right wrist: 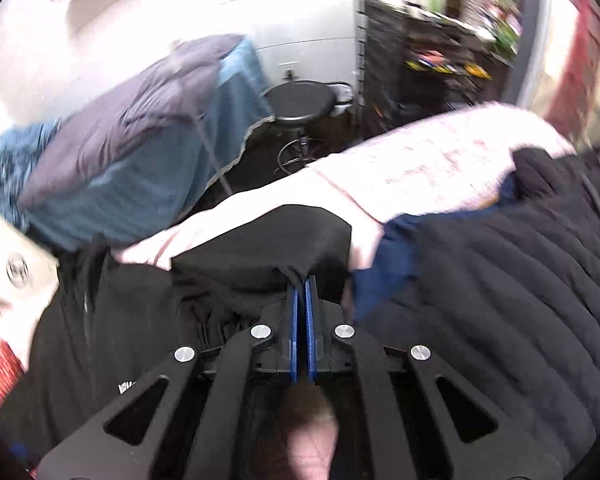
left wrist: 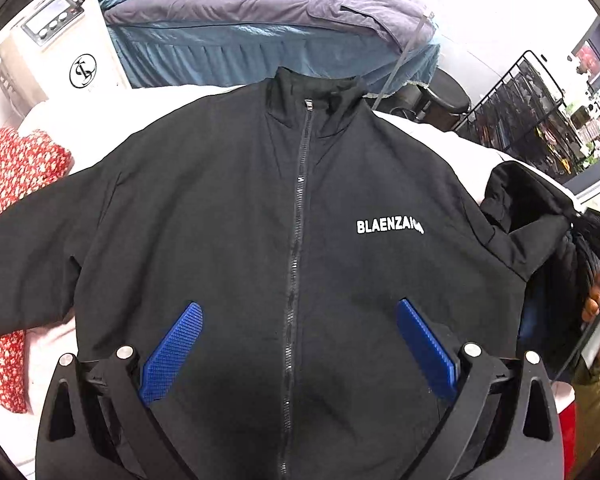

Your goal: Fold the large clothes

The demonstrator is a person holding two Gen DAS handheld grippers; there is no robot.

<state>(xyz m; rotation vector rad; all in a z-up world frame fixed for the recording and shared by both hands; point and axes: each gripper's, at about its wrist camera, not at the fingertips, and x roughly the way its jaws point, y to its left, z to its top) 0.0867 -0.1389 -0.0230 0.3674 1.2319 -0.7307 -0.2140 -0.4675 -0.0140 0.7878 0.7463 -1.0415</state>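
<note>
Jacket lies on the bed (patterned cloth at its left).
</note>
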